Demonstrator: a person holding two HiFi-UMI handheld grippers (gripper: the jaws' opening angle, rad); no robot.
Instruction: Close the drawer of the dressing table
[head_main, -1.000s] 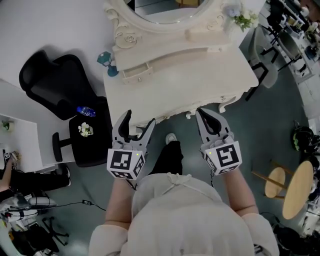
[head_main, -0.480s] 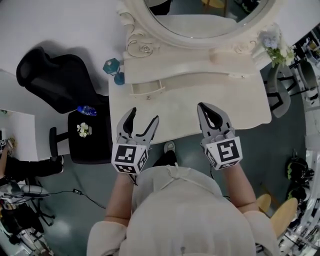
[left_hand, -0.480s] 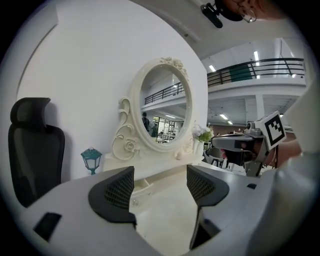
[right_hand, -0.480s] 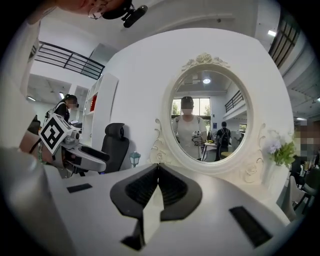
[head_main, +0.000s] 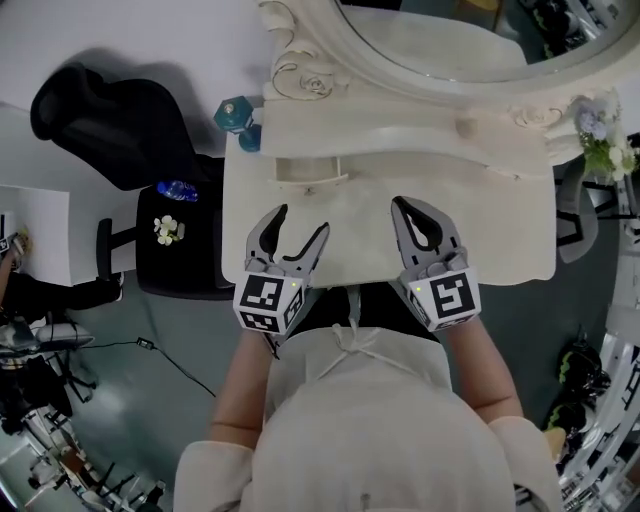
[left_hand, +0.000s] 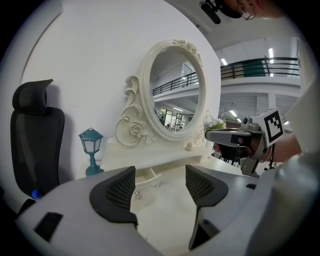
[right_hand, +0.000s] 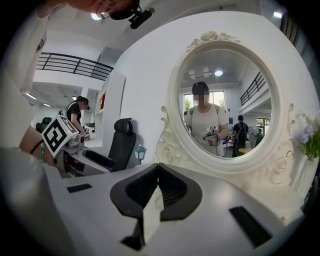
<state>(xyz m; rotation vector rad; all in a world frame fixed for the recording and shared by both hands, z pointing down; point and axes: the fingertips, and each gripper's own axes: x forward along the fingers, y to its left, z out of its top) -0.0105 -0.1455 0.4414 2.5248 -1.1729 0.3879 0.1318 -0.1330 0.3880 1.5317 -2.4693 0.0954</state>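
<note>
The cream dressing table (head_main: 500, 235) stands under an oval mirror (head_main: 470, 45). A small drawer (head_main: 311, 172) in its raised back shelf is pulled out a little; in the left gripper view the drawer (left_hand: 148, 177) shows between the jaws, some way ahead. My left gripper (head_main: 300, 222) hovers over the table top just in front of that drawer, open and empty. My right gripper (head_main: 403, 206) hovers over the table top to the right, shut with nothing in it. The right gripper view looks along the shut gripper (right_hand: 157, 184) at the mirror (right_hand: 227, 110).
A teal lantern ornament (head_main: 240, 115) stands at the table's back left corner. A black office chair (head_main: 110, 110) with a blue bottle (head_main: 175, 190) on its seat is to the left. Flowers (head_main: 603, 140) stand at the back right. A person (head_main: 25, 290) is at the far left.
I have stepped up to the table: both grippers moved forward from beyond its front edge to above the table top. The left stayed open, the right stayed shut.
</note>
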